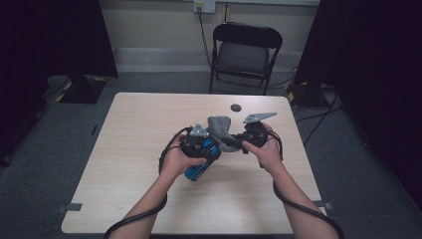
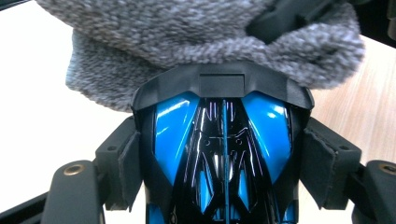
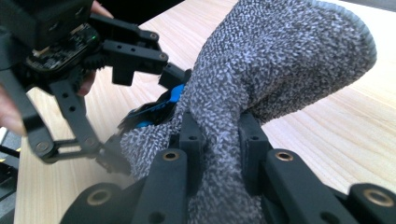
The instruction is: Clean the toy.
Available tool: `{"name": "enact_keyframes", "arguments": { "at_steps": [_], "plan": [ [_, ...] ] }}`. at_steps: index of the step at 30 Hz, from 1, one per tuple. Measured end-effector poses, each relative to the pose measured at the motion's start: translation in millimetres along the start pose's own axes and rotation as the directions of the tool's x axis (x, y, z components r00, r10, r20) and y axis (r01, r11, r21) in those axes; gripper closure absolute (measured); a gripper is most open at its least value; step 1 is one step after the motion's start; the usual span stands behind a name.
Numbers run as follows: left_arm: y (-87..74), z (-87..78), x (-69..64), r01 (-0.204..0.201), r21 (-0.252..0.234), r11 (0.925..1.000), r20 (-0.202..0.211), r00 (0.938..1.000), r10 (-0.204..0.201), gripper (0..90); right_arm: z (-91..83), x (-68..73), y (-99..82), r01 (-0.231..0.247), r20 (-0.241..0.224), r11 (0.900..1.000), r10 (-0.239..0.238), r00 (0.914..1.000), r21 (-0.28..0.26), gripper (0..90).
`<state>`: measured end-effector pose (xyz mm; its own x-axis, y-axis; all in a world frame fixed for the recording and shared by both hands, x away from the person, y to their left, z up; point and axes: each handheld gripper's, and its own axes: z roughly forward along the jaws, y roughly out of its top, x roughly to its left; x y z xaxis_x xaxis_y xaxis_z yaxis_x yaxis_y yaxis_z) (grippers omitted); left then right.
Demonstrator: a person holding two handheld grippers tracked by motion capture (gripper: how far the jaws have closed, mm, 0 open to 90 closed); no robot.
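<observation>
Standing on grey carpet, the wooden table (image 1: 149, 199) backs grippers clamping a toy car (image 2: 224, 154) and pinching a sock (image 3: 280, 70).

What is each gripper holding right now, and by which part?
The left gripper clamps the blue and black toy car by its two sides. The right gripper pinches a fold of the grey knitted sock.

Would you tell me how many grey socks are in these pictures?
1. The grey sock is at mid-table between the two grippers, pinched by the right gripper beside the blue toy car. Others could be hidden.
</observation>
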<state>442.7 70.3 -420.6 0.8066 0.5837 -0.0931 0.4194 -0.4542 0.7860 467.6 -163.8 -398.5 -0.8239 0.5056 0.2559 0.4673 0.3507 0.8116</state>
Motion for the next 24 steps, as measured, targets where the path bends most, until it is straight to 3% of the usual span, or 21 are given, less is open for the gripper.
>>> {"name": "enact_keyframes", "arguments": {
  "at_steps": [12,24],
  "plan": [
    [0.1,-5.5,9.6,0.017,0.011,0.9998,-0.033,0.9993,-0.016,25.4,-0.9,5.1,-10.7,0.02,-0.012,0.9998,-0.02,0.9997,0.001,76.0],
    [2.1,-10.4,19.8,0.046,-0.009,0.9989,-0.066,0.9968,-0.046,25.4,1.2,10.2,-24.1,0.015,-0.036,0.9999,-0.015,0.9992,0.002,76.1]
  ]
}}
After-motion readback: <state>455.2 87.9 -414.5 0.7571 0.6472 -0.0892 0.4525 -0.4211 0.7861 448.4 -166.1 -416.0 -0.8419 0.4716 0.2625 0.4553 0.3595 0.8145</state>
